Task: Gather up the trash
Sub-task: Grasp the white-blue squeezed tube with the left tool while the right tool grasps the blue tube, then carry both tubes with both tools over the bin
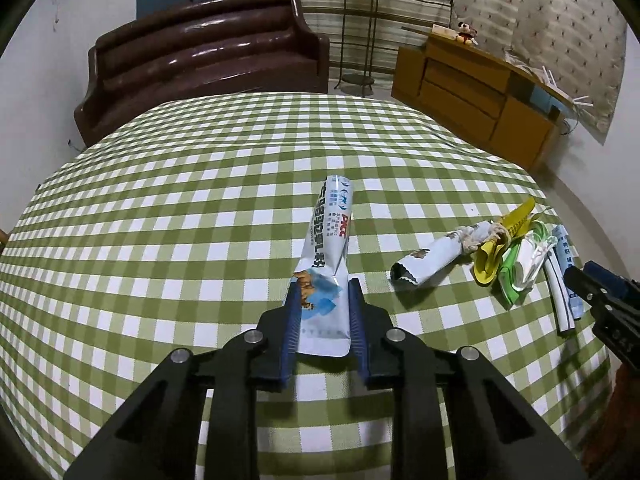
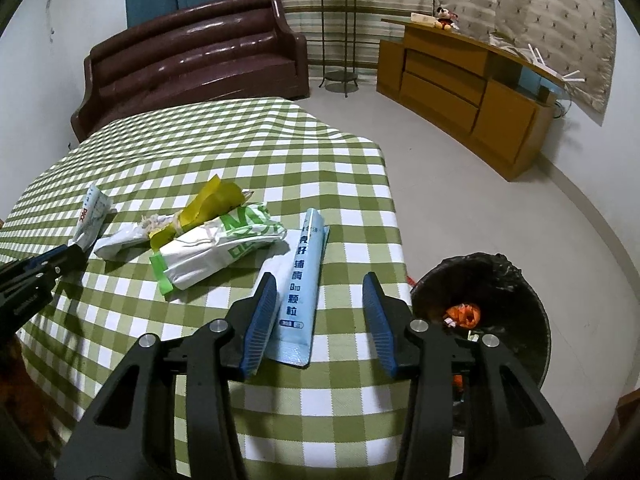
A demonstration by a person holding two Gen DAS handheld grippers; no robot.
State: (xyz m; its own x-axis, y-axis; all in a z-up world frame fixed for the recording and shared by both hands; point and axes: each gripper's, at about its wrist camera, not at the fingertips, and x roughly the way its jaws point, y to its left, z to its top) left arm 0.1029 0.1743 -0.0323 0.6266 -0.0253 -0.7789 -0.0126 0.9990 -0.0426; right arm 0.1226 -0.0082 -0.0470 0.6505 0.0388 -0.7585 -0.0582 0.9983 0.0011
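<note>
Green-and-white checked tabletop point(image 1: 160, 240) with wrappers strewn near its right edge, a brown sofa point(image 1: 200, 52) behind.

Left claw point(image 1: 323, 296) is pinching a white milk-powder sachet point(image 1: 326, 248) by its lower end, the sachet tilting up and away between the blue pads. Just to its right lie a rolled white wrapper point(image 1: 428, 260), a crumpled yellow wrapper point(image 1: 500, 240) and a green-and-white bag point(image 2: 216, 248), bunched together and touching. Right claw point(image 2: 320, 316) is spread wide above the tabletop near its right edge, and a pale blue granule sachet point(image 2: 300, 280) lies flat between its fingers, closer to the left pad and apparently not gripped. Beside the tabletop on the floor stands a trash bin point(image 2: 528, 280) lined with a black bag, orange scraps inside.
</note>
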